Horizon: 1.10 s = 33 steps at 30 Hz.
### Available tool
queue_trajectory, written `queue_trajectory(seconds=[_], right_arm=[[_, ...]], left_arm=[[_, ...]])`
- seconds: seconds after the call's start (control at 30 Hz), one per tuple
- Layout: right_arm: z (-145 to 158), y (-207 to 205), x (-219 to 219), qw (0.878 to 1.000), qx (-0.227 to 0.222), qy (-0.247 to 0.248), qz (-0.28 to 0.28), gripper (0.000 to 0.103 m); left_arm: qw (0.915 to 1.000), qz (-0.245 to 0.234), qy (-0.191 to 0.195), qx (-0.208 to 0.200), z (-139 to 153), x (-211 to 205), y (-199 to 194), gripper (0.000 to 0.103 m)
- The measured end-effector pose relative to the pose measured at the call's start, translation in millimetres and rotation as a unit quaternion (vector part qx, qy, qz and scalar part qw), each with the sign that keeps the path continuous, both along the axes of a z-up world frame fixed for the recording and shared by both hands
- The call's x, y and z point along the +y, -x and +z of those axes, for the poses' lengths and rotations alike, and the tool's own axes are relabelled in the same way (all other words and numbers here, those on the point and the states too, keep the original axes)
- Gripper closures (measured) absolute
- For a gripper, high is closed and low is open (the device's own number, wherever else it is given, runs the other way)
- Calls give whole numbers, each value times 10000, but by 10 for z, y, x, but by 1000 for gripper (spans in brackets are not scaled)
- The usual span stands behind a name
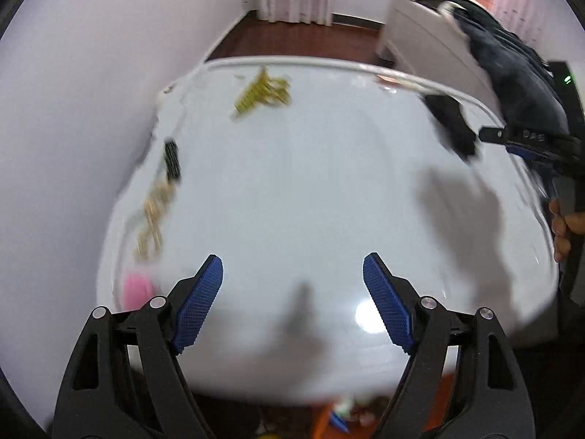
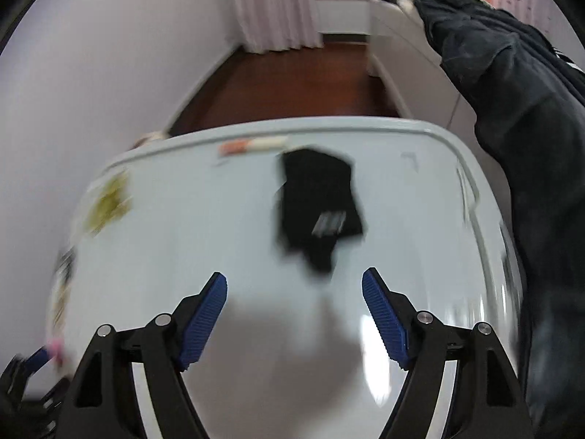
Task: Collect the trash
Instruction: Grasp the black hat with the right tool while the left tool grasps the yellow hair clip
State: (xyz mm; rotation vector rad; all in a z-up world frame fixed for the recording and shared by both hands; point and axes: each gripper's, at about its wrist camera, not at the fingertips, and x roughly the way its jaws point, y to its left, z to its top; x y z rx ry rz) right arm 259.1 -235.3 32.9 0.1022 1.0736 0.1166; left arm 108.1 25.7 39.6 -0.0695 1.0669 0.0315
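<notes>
The right gripper is spread wide and holds nothing, poised above the white surface. The nearest piece of trash to it is the black wrapper, lying flat at about 12 o'clock from the gap between its blue pads, slightly toward 1 o'clock and near but not touching. Its long axis seems to run roughly along the gripper's line of sight, away from the camera, though blur softens the outline. The left gripper is likewise wide apart and empty. From it the same black wrapper sits far off at about 2 o'clock, close to the right gripper as seen from that side, so the right arm is plainly the nearer one for it. On the left gripper's side lie a yellow-green wrapper at 11 o'clock by the far edge, a tan scrap and small dark item at 10 o'clock, and something pink at 9 o'clock near the edge. A straight advance looks enough to bracket the black wrapper.
</notes>
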Motion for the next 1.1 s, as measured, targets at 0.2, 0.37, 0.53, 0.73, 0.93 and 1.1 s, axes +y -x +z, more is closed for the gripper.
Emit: queue_trajectory(seconds=[0.2, 0.37, 0.53, 0.73, 0.93, 1.1], right_arm=[[-488, -597, 78, 9983, 286, 506, 41, 78], [-510, -373, 14, 9993, 284, 6, 254, 88], [-527, -118, -63, 9978, 440, -305, 396, 88], [-495, 178, 10, 9973, 466, -350, 452, 88], [-348, 589, 111, 9965, 408, -459, 565, 88], [-22, 1413, 112, 9936, 161, -806, 771, 88]], left_arm=[[9991, 259, -330, 30, -177, 204, -899, 25], [9973, 249, -688, -62, -380, 298, -1630, 25], [9985, 45, -487, -266, -550, 291, -2001, 51], [9991, -119, -195, -361, -498, 151, -1781, 92], [9986, -184, 167, -457, -372, 151, -898, 93], [9948, -804, 190, -590, 46, -136, 226, 93]])
